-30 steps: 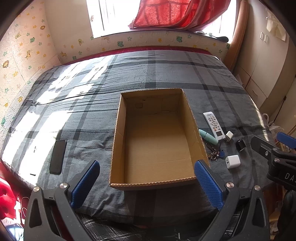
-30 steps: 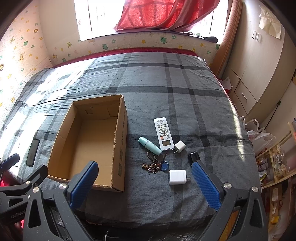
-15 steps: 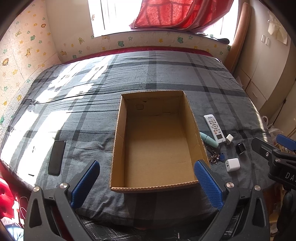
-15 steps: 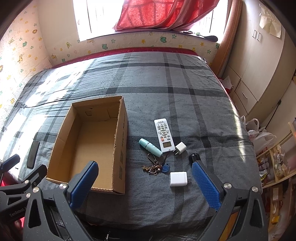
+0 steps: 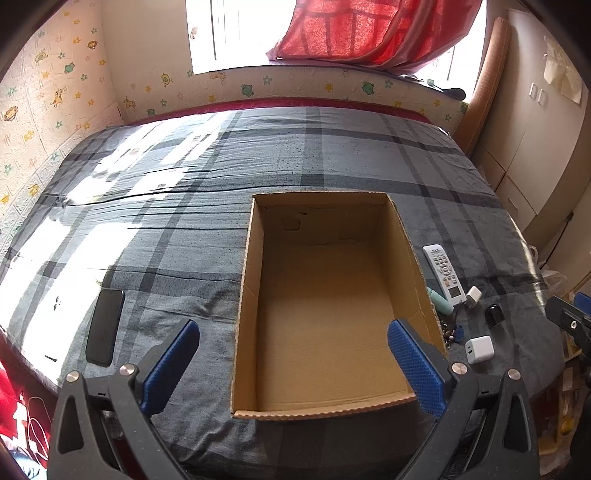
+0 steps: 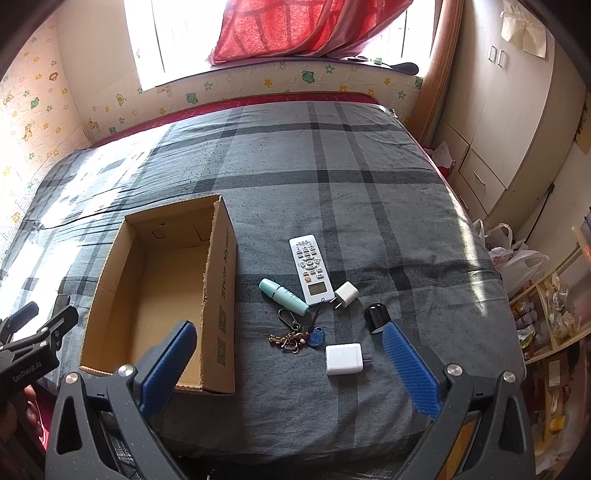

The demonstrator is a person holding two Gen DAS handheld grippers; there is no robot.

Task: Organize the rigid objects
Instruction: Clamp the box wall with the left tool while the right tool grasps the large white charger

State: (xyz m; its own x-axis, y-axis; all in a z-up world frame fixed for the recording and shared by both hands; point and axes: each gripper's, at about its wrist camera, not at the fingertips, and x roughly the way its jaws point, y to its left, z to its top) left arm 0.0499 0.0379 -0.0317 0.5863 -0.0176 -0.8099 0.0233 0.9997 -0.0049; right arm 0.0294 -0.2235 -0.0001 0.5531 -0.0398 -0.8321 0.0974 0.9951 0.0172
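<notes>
On the grey plaid bed (image 6: 369,192), a dark phone (image 5: 105,326) lies well to the left of the open cardboard box (image 6: 221,295), which holds nothing. Just right of the box sit a mint tube (image 6: 282,296), a bunch of keys (image 6: 295,336), a white remote (image 6: 310,267), a small white plug (image 6: 346,294), a larger white charger (image 6: 343,359) and a black cap (image 6: 376,317). The left gripper (image 5: 293,356) hangs over the box's near end and the right gripper (image 6: 290,363) over the keys and charger, both with jaws spread wide and holding nothing.

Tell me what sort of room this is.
Most likely a bedroom, perhaps a child's: a bed under a grey plaid sheet, cartoon-animal wall padding beside it, a red curtain at the window, and a built-in wardrobe.
</notes>
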